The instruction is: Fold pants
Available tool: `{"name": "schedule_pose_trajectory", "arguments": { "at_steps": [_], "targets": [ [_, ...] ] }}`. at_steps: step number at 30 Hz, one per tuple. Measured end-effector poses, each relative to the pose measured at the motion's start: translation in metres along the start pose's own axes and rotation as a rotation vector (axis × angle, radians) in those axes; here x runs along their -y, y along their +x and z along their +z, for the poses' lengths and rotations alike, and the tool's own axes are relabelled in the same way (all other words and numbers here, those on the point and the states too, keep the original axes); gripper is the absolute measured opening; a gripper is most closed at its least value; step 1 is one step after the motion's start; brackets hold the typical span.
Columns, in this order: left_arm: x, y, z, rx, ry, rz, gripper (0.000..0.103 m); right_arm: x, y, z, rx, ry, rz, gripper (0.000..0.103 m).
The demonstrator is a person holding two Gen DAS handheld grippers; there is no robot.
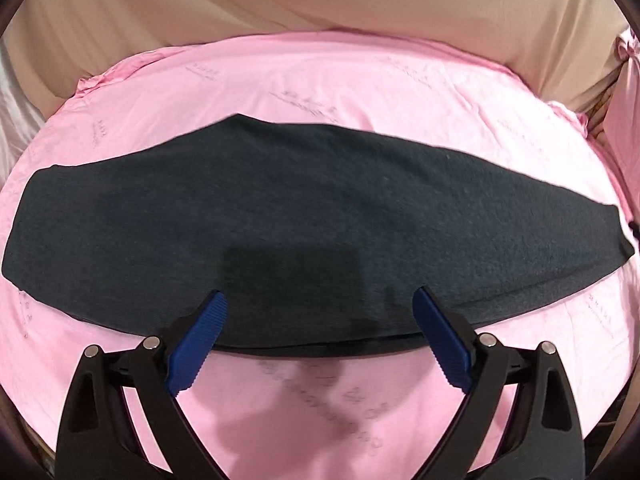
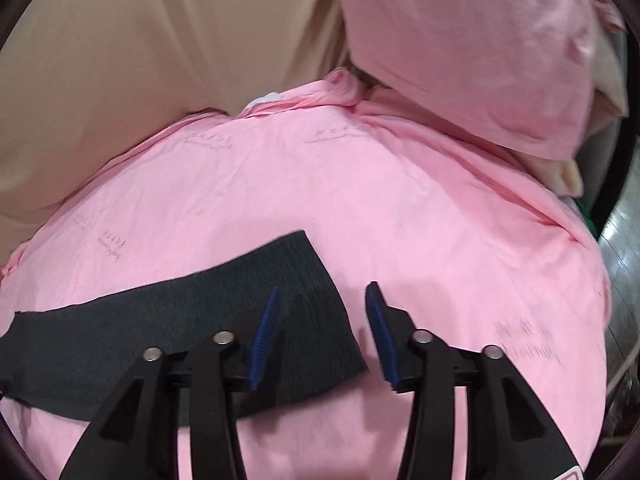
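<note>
A bed under a pink sheet [image 1: 320, 80] carries dark pants [image 1: 280, 216], folded into one long strip lying flat across its middle, parallel to the near edge. The left claw [image 1: 320, 308] is spread wide above the strip's near edge, empty. The right claw [image 2: 322, 304] hangs half spread over the strip's end, pinching nothing.

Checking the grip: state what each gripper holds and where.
Nothing is held. The left gripper and right gripper are open above the dark pants.
</note>
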State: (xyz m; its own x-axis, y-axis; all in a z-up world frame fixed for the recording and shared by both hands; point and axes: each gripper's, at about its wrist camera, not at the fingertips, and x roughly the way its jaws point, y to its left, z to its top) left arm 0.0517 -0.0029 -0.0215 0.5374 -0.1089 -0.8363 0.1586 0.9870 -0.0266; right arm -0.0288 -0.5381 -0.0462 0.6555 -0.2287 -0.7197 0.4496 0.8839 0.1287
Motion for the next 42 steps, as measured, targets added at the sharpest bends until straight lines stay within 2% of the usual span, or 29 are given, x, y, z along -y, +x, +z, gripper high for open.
{"name": "schedule_pose_trajectory", "arguments": {
  "at_steps": [1, 3, 4, 5, 6, 8, 10, 11, 14, 16, 21, 25, 26, 28, 29, 30, 31, 32, 34, 35, 36, 38, 40, 42],
  "targets": [
    [0.005, 0.002, -0.001, -0.003, 0.007, 0.008, 0.092, -0.001, 0.013, 0.006, -0.013, -0.035, -0.005, 0.058],
    [0.014, 0.005, -0.001, -0.014, 0.022, 0.027, 0.092, -0.018, 0.037, 0.011, -0.053, -0.095, -0.012, 0.057],
    [0.017, 0.007, -0.001, -0.019, 0.026, 0.036, 0.092, -0.012, 0.042, 0.011, -0.072, -0.112, 0.006, 0.028],
    [0.020, 0.008, -0.001, -0.024, 0.030, 0.043, 0.092, -0.014, 0.045, 0.013, -0.084, -0.118, 0.014, 0.006],
    [0.023, 0.011, -0.001, -0.032, 0.041, 0.054, 0.092, -0.002, 0.039, 0.017, -0.061, -0.123, 0.011, 0.006],
    [0.027, 0.014, -0.002, -0.041, 0.055, 0.075, 0.092, -0.003, 0.037, 0.020, -0.021, -0.124, 0.003, 0.006],
    [0.031, 0.022, -0.004, -0.068, 0.070, 0.100, 0.092, 0.003, 0.057, 0.018, -0.079, -0.096, 0.019, 0.007],
    [0.032, 0.025, -0.004, -0.079, 0.070, 0.100, 0.092, 0.011, 0.051, 0.017, -0.059, -0.084, 0.033, 0.008],
    [0.032, 0.028, -0.004, -0.085, 0.062, 0.104, 0.092, 0.019, 0.019, 0.010, 0.016, -0.024, 0.008, 0.021],
    [0.030, 0.026, -0.003, -0.081, 0.054, 0.098, 0.092, 0.037, -0.007, -0.001, 0.033, 0.043, 0.042, 0.029],
    [0.030, 0.021, -0.003, -0.067, 0.037, 0.074, 0.092, 0.059, -0.024, -0.039, -0.016, 0.145, 0.103, 0.030],
    [0.044, 0.012, -0.004, -0.043, 0.047, 0.030, 0.092, 0.050, -0.016, -0.049, -0.060, 0.146, 0.116, 0.046],
    [0.049, 0.010, -0.006, -0.037, 0.056, 0.022, 0.092, 0.048, -0.016, -0.050, -0.062, 0.144, 0.123, 0.047],
    [0.056, 0.007, -0.009, -0.036, 0.073, 0.010, 0.092, 0.039, -0.010, -0.047, -0.056, 0.117, 0.115, 0.047],
    [0.057, 0.005, -0.010, -0.036, 0.077, 0.008, 0.092, 0.034, -0.006, -0.046, -0.062, 0.090, 0.100, 0.044],
    [0.058, 0.004, -0.011, -0.036, 0.081, 0.006, 0.092, 0.031, -0.004, -0.045, -0.073, 0.076, 0.106, 0.021],
    [0.058, 0.003, -0.012, -0.036, 0.082, 0.007, 0.092, 0.030, -0.004, -0.044, -0.075, 0.069, 0.117, 0.010],
    [0.056, 0.002, -0.013, -0.035, 0.077, 0.014, 0.092, 0.029, -0.011, -0.041, -0.056, 0.060, 0.098, 0.010],
    [0.051, 0.000, -0.013, -0.035, 0.066, 0.021, 0.092, 0.034, -0.022, -0.040, -0.020, 0.067, 0.121, 0.010],
    [0.050, -0.001, -0.013, -0.035, 0.062, 0.023, 0.092, 0.038, -0.020, -0.040, -0.027, 0.080, 0.124, 0.010],
    [0.047, -0.001, -0.013, -0.035, 0.054, 0.025, 0.092, 0.042, -0.008, -0.044, -0.073, 0.088, 0.111, 0.010],
    [0.045, 0.000, -0.014, -0.039, 0.048, 0.025, 0.092, 0.048, -0.009, -0.047, -0.077, 0.110, 0.135, 0.013],
    [0.044, 0.001, -0.014, -0.041, 0.044, 0.024, 0.092, 0.051, -0.020, -0.048, -0.046, 0.141, 0.128, 0.026],
    [0.046, 0.000, -0.014, -0.037, 0.049, 0.013, 0.092, 0.056, -0.023, -0.051, -0.044, 0.177, 0.146, 0.031]
  ]
}}
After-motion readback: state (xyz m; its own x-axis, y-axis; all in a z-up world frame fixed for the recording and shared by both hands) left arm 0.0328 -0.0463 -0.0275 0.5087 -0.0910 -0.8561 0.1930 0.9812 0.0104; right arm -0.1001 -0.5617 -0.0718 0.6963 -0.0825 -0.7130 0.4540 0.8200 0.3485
